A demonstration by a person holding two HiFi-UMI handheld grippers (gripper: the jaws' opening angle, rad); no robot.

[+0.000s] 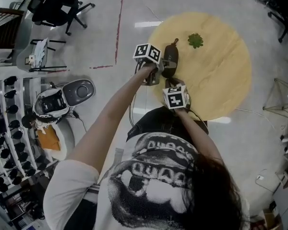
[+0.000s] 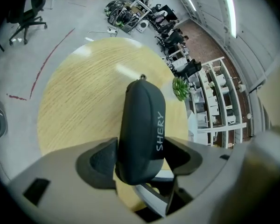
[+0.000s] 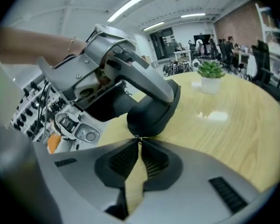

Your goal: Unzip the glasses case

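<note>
A dark grey zipped glasses case [image 1: 170,59] lies on the round wooden table [image 1: 221,71]. My left gripper [image 2: 142,157] is shut on the case's [image 2: 142,125] near end, its pads pressing both sides. In the right gripper view, the left gripper [image 3: 116,73] clamps the case [image 3: 151,113] from the left. My right gripper [image 3: 137,141] has its tips closed on the small metal zipper pull [image 3: 136,137] at the case's near end. In the head view, both grippers' marker cubes sit beside the case: left [image 1: 148,53], right [image 1: 175,97].
A small potted green plant [image 1: 196,40] stands on the table beyond the case. Off the table to the left are an office chair [image 1: 57,6], a floor machine [image 1: 62,97] and shelving [image 1: 5,123]. A red tape line [image 1: 118,23] marks the floor.
</note>
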